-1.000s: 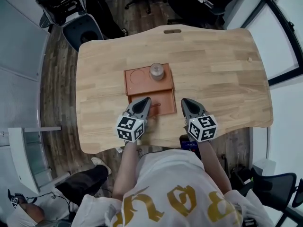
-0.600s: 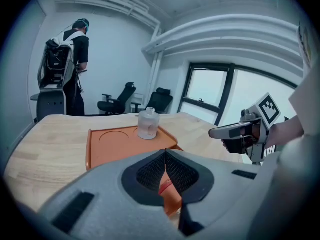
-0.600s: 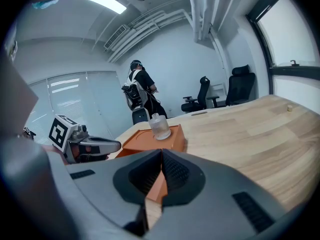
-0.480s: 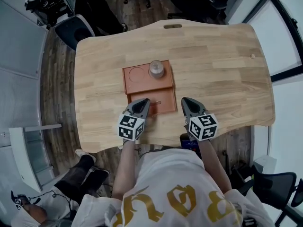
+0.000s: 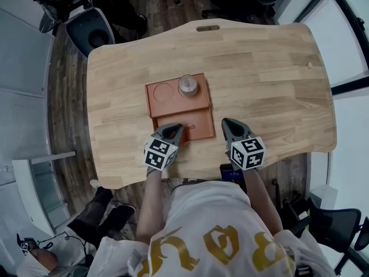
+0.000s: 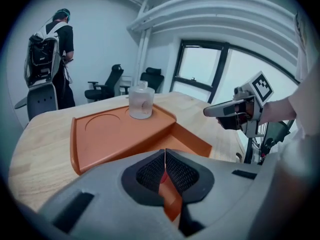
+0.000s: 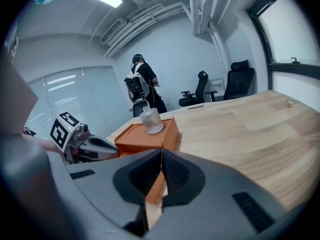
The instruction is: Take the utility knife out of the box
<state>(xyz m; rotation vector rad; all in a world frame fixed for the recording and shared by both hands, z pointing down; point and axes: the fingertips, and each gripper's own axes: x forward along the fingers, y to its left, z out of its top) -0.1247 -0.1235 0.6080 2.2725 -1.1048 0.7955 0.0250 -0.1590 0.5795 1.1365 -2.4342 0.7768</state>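
A person holds two hand-held grippers over a pale, wood-grained worktop (image 5: 259, 68) with wavy rounded edges. On it sits a smooth orange box (image 5: 173, 105) with a raised far deck and a sunken near compartment. A round recess is pressed into the deck, and a stubby clear glass bottle (image 5: 188, 86) stands upright beside it. The utility knife (image 5: 189, 126), only a slim small shape from the head view, lies in the sunken compartment. The left hand-held gripper (image 5: 173, 129), its mesh-textured pads pressed together, hangs over the compartment's near-left corner. The right hand-held gripper (image 5: 226, 122), jaws likewise together, is just right of the box, clear of it. Around the worktop are a dark plank floor (image 5: 66, 108), black office chairs (image 7: 235, 84), large windows (image 6: 210, 74) and a standing person (image 6: 55, 54) wearing a backpack.
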